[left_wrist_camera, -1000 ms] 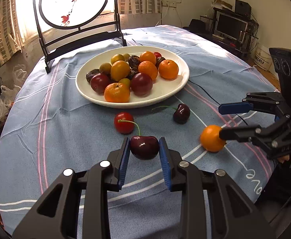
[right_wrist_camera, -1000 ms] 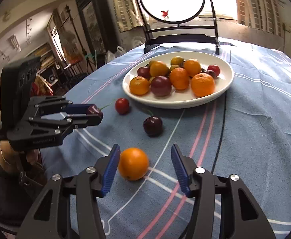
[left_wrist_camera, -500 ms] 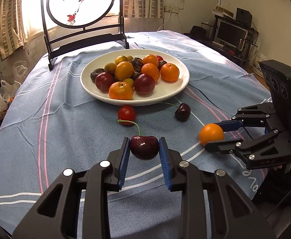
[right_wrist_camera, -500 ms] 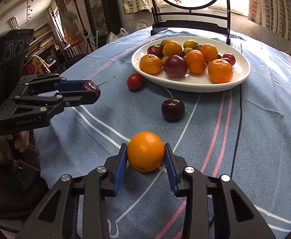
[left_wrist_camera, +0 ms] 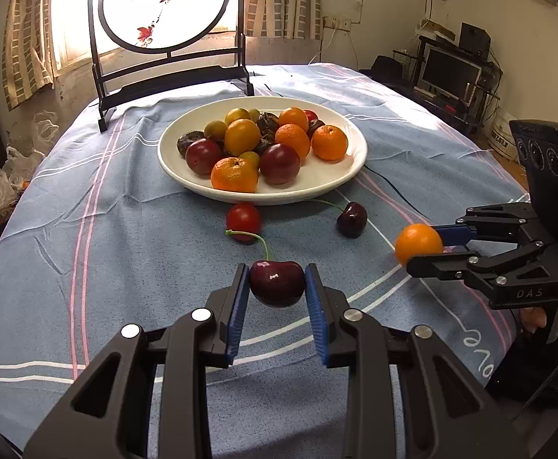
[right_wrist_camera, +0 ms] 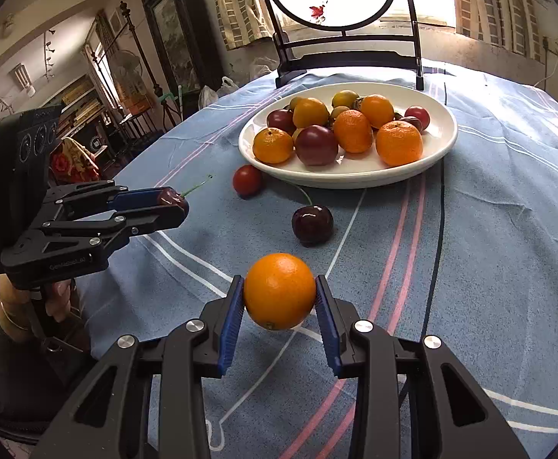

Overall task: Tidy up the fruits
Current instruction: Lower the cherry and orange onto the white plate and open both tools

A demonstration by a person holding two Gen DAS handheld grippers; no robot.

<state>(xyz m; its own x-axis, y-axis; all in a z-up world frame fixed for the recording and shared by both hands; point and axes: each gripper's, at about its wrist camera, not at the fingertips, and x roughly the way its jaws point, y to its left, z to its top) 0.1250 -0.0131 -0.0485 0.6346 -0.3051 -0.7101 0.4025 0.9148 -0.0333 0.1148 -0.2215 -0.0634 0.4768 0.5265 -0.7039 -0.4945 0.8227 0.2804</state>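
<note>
low in the centre of the left wrist view, the left gripper [left_wrist_camera: 277, 287] is clamped on a dark cherry [left_wrist_camera: 277, 282], held clear of the blue tablecloth [left_wrist_camera: 87, 267]. low centre of the right wrist view, the right gripper [right_wrist_camera: 279, 298] has just closed its jaws and now pinches a small orange [right_wrist_camera: 279, 290]. beyond them, mid-frame, a red cherry [left_wrist_camera: 243, 218] and another dark cherry [left_wrist_camera: 352, 218] lie loose on the cloth just before the white plate [left_wrist_camera: 332, 179], which already carries a heap of fruit. judging by this, most is gathered; two held pieces and two loose ones remain.
</note>
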